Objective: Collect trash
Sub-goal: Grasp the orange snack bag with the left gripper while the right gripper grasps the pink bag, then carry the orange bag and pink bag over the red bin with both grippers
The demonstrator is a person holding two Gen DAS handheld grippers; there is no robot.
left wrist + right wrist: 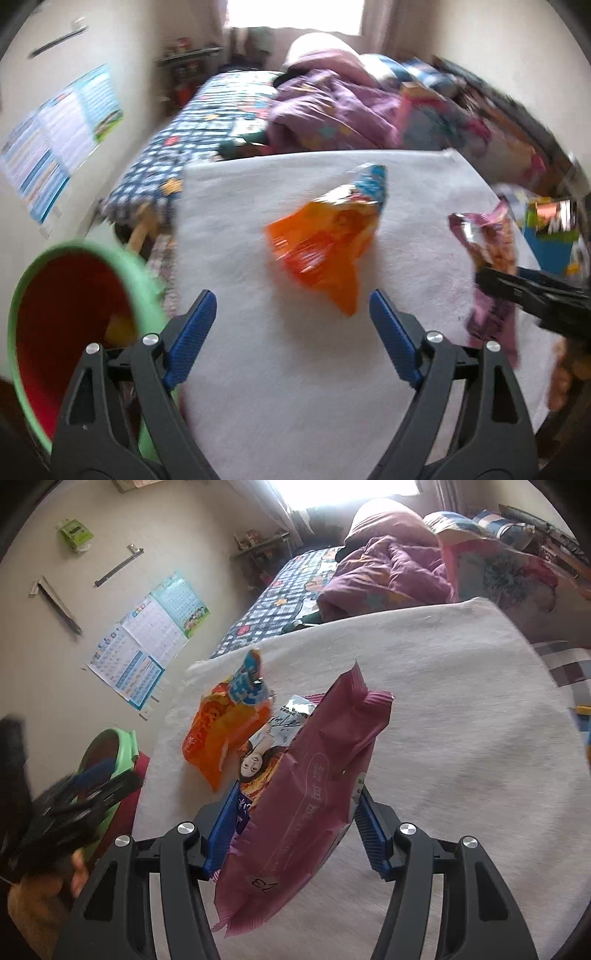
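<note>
- Trash: an orange snack bag (325,247) lies mid-frame on the white cloth (295,369), ahead of the empty, wide-open left claw (293,325).
- Right claw (295,827) clamps a pink wrapper (306,797), centre frame.
- Green-rimmed bin (22,306) sits lower left.

Both cameras ride just behind their own claw, looking steeply down and forward across the white cloth (295,369) toward the bed (221,107) and bright window (295,14). The left view sits close over the cloth's left edge, beside the bin (22,295). The right view sits further right. Both share the cloth, the orange wrapper (317,243) (218,738), the bin (125,749), the bed (288,594) and the wall posters (62,140) (147,635), and each catches the other claw at its edge.
</note>
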